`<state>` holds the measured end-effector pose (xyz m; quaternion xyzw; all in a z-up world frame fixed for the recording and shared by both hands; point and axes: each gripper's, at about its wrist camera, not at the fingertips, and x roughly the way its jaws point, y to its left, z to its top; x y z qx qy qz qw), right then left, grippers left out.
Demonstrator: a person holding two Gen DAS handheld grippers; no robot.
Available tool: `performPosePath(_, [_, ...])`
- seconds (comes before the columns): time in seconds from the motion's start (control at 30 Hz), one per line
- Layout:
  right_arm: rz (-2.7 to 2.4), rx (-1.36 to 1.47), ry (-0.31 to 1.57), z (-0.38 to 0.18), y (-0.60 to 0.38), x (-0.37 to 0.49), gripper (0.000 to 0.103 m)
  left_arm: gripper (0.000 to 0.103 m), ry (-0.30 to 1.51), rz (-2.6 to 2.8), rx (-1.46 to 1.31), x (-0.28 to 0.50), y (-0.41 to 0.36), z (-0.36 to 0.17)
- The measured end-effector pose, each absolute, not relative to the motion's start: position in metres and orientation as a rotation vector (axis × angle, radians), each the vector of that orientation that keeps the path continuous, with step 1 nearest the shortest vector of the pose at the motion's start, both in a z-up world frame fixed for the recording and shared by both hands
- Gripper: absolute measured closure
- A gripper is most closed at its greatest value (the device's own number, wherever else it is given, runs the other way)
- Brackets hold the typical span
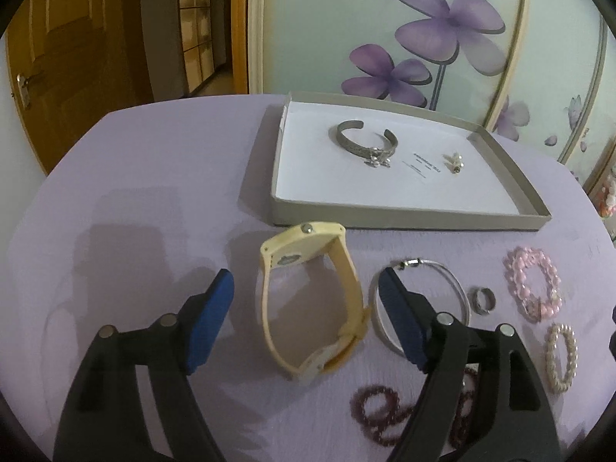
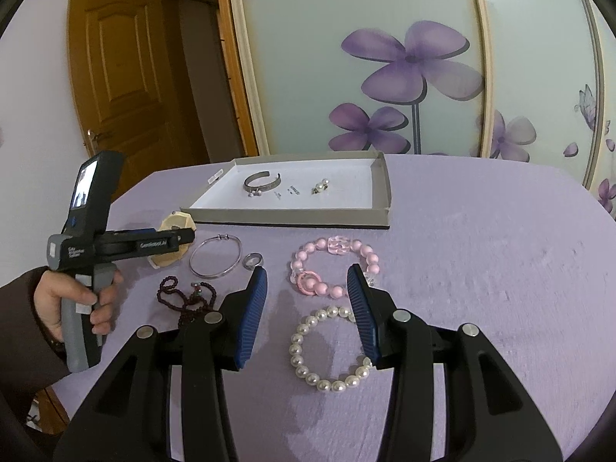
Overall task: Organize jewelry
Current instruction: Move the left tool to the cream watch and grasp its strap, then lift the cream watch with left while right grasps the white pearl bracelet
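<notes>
Holding a silver cuff (image 1: 364, 139) and earrings (image 1: 455, 161), the tray (image 1: 404, 217) sits beyond both grippers' parted jaws.

Cream watch (image 1: 312, 300) stands on edge; silver cuff (image 1: 365, 142) lies in tray (image 1: 404, 217).

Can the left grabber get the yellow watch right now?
Probably yes. The left gripper is open, and the yellow watch stands on its side between the blue fingers with nothing in front. The thin silver bangle lies just beside it.

Cuff (image 1: 364, 140) in tray (image 1: 404, 215), watch (image 1: 308, 300) before.
</notes>
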<state>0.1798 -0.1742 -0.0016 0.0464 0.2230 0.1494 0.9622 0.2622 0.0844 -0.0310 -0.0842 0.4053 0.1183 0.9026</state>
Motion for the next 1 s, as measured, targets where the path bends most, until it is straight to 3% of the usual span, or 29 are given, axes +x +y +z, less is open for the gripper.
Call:
performPosePath(0.1, [0.302,0.095,0.460,-0.004,-0.174,0.181,0.058,0.053,0.856,0.234,-0.190,0.266,0.087,-0.034])
performPosePath(0.2, [0.296,0.092,0.476,-0.007,-0.175,0.181,0.058,0.060,0.851,0.234,-0.191,0.264,0.088,-0.033])
performPosePath(0.37, [0.289,0.065,0.524,-0.016,-0.173,0.180,0.056,0.061,0.824,0.228,-0.221,0.253,0.096,-0.025])
performPosePath(0.5, [0.281,0.062,0.544,-0.019,-0.175,0.179,0.048,0.061,0.774,0.219,-0.239,0.242,0.100,-0.007])
performPosePath(0.7, [0.276,0.032,0.588,-0.024,-0.171,0.181,0.048,0.061,0.685,0.196,-0.251,0.229,0.097,0.022])
performPosePath(0.83, [0.307,-0.002,0.646,-0.033,-0.161,0.183,0.062,0.061,0.647,0.180,-0.249,0.225,0.094,0.036])
performPosePath(0.97, [0.313,-0.044,0.691,-0.039,-0.150,0.190,0.069,0.061,0.630,0.165,-0.246,0.223,0.089,0.045])
performPosePath(1.0, [0.313,-0.056,0.711,-0.041,-0.147,0.192,0.076,0.061,0.628,0.162,-0.245,0.223,0.088,0.047])
